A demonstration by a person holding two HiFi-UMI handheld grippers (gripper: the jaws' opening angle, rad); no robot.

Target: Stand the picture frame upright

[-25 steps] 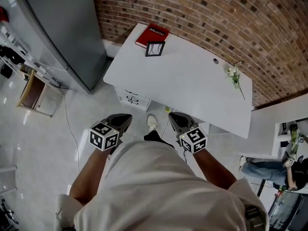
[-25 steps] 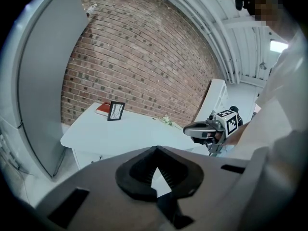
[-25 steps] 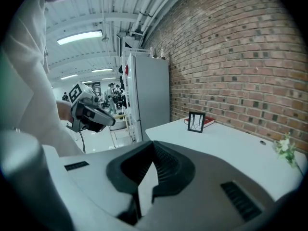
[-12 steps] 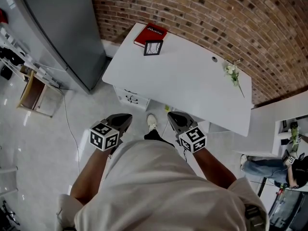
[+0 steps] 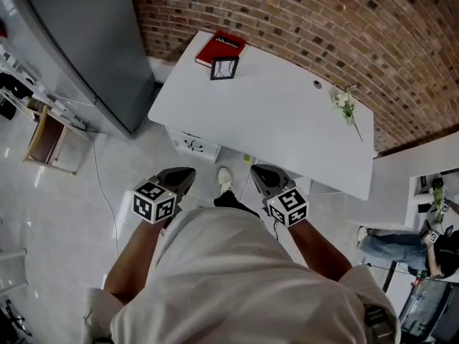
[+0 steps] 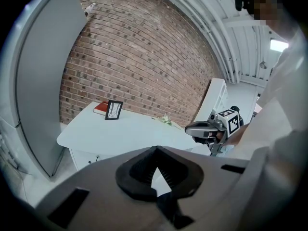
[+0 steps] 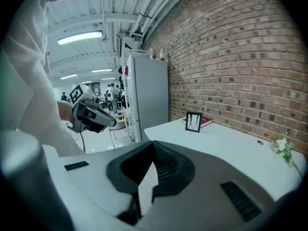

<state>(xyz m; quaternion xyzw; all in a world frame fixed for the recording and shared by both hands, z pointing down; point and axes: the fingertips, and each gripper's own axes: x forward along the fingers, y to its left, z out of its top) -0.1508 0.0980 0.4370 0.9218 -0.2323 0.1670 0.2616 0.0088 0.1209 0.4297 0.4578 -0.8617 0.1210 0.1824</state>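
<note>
White tabletop (image 5: 272, 120) sits against the brick wall (image 5: 323, 27). The picture frame (image 5: 224, 68), black-edged, stands upright at the tabletop's far left corner; the left gripper view shows it on its lower edge, leaning back slightly. A red book (image 5: 221, 49) lies flat at the same corner of the tabletop, just behind the frame; contact between the two cannot be judged. A small sprig of white flowers (image 5: 347, 110) lies near the tabletop's far right edge. A white drawer unit (image 5: 193, 145) sits under the tabletop's left end, and a tall grey cabinet (image 5: 93, 41) stands off the tabletop's left side. Left gripper (image 5: 188, 172) hangs off the tabletop's near edge, over the floor and well apart from the frame; its jaws are closed together with nothing between them. Right gripper (image 5: 257, 170) hangs off that near edge too, beside the left one, its jaws likewise brought together and empty. Both point toward the tabletop, tilted a little downward.
</note>
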